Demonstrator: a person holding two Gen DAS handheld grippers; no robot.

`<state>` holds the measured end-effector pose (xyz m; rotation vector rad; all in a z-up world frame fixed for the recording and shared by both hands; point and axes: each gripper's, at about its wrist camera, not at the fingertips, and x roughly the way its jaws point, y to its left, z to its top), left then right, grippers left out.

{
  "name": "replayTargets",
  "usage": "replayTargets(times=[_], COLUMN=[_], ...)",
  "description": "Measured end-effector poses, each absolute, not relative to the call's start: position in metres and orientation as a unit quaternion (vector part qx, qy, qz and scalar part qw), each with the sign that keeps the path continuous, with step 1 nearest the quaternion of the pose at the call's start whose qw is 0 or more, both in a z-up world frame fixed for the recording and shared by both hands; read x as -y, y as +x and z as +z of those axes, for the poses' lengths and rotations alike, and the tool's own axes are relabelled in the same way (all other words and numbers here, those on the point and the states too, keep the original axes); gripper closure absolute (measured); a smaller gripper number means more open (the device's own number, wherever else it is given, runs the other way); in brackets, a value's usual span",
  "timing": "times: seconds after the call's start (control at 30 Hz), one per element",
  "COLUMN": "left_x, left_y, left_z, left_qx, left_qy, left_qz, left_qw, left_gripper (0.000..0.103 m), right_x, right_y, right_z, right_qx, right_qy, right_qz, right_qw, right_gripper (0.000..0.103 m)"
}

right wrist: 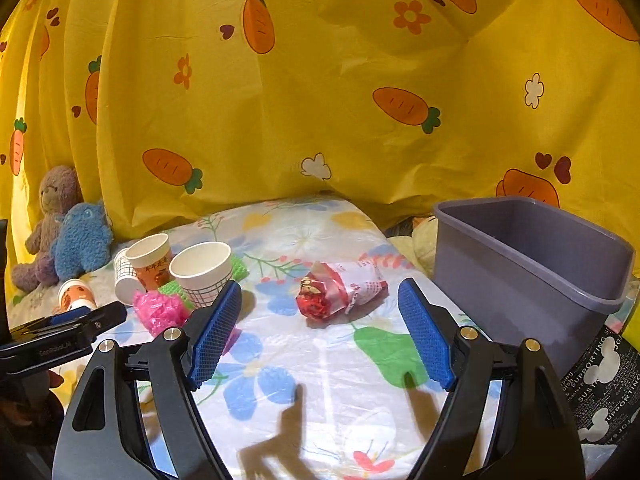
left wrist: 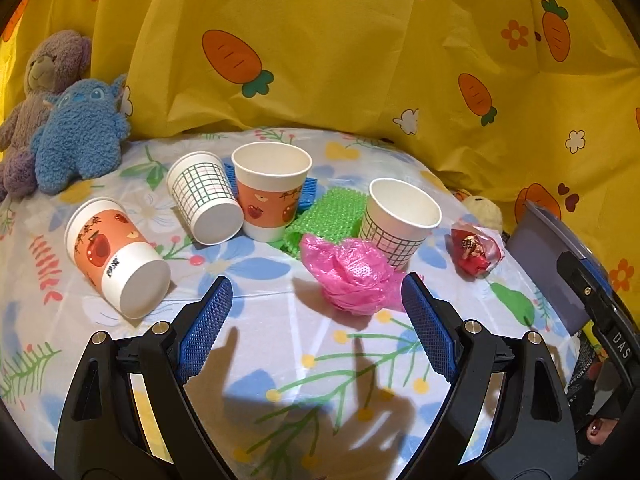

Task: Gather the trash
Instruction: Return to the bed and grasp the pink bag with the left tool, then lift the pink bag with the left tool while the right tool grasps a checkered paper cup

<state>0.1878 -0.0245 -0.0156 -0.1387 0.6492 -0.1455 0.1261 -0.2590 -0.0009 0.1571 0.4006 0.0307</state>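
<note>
Right gripper (right wrist: 320, 308) before seemingly left-pointing wrapper (right wrist: 340, 290)

Cups (left wrist: 272, 188) clustered left on the tabletop (right wrist: 320, 360), crumpled bag (left wrist: 352, 276) before them, wrapper (right wrist: 340, 290) right, bin (right wrist: 528, 272) beyond the right edge

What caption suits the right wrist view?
Open right gripper faces a crumpled red-and-white wrapper on the floral tablecloth, beside a grey plastic bin.

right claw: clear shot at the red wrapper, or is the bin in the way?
Probably yes. The right claw is open with the red wrapper lying just ahead between its fingers, only bare tablecloth between. The grey bin stands off to the right, apart from the wrapper.
</note>
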Motion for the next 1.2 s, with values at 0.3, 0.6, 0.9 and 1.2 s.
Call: replayTargets(times=[0.3, 0.6, 0.9, 1.2], left_x=[0.034, 0.027, 0.003, -0.049], left_y=[0.232, 0.237, 0.199, 0.16], left_z=[-0.042, -0.052, -0.03, 0.0], left_qx=[-0.385, -0.391, -0.34, -0.279], left_qy=[-0.099, -0.14, -0.127, -0.154], left_qz=[-0.106, -0.135, -0.095, -0.034], left_qw=[0.912, 0.9, 0.927, 0.947], left_gripper=[0.039, 0.074, 0.079, 0.079], right_x=[0.239, 0.204, 0.176, 0.157], right_y=[0.143, 0.17, 0.198, 0.225], right_z=[0.003, 0.002, -0.003, -0.017], right_qx=[-0.206, -0.228, -0.253, -0.282], right_qy=[0.06, 0.036, 0.022, 0.012], right_qz=[0.04, 0.086, 0.11, 0.114], right_qw=[0.976, 0.969, 0.961, 0.953], right_gripper=[0.025, 0.025, 0.025, 0.025])
